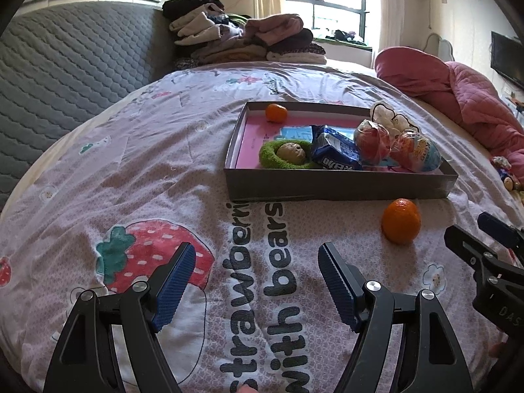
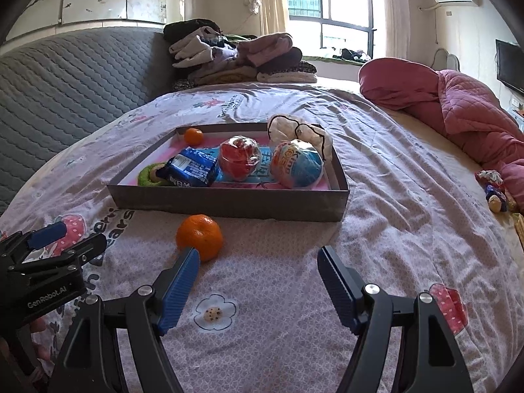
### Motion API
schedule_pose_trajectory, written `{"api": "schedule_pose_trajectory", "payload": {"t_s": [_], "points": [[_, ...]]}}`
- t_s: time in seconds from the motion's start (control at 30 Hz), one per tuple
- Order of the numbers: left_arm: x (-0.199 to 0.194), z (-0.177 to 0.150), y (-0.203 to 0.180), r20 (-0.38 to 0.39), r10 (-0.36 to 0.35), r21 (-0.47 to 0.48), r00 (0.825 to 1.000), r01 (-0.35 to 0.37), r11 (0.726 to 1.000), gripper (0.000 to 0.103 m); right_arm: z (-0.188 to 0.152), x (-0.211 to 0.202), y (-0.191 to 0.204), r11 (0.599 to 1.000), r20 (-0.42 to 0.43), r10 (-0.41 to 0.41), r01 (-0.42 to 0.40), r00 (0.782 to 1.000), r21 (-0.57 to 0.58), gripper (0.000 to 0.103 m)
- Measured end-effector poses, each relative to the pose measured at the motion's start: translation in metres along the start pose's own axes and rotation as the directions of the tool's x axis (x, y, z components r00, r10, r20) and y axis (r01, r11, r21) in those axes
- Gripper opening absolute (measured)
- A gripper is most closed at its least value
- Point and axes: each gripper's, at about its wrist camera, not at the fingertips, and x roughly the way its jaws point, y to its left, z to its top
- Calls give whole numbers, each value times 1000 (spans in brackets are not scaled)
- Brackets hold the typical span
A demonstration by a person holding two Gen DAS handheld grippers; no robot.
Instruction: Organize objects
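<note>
the left gripper point(image 1: 257, 255) is held low over the bedspread point(image 1: 163, 170), its blue pads spread wide apart with nothing between them; the right gripper point(image 2: 258, 260) is held the same way, its fingers parted and empty; in the left wrist view only a black part of the right gripper is seen at the right edge, cut off by the frame. a loose mandarin point(image 2: 199, 237) lies on the bedspread just in front of the grey box point(image 2: 229, 204), not touching its wall; in the right wrist view the lower edge of it is covered by the tip of the left finger, so contact cannot be told. inside the box a second small mandarin point(image 1: 276, 112) is placed in the far left corner, well apart from the rest; a green ring with a walnut-like thing point(image 1: 290, 153) in it is half hidden behind the blue snack pack point(image 2: 191, 172) in the right wrist view; a red wrapped ball point(image 2: 238, 160) and a blue-white wrapped egg point(image 2: 299, 165) are set beside each other; a white crumpled item point(image 2: 294, 131) at the far right corner is hard to identify. the print on the box floor is mostly covered and cannot be read; small toys point(image 2: 494, 190) at the right are too blurred to name.
</note>
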Motion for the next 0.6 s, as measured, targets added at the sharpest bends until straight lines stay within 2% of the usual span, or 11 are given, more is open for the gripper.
{"api": "schedule_pose_trajectory", "payload": {"t_s": [0.6], "points": [[3,-1,-8,-7,-22,20,1000,22,1000,78,-1,2,-3,1000,-16,10,-10,1000,16,74]]}}
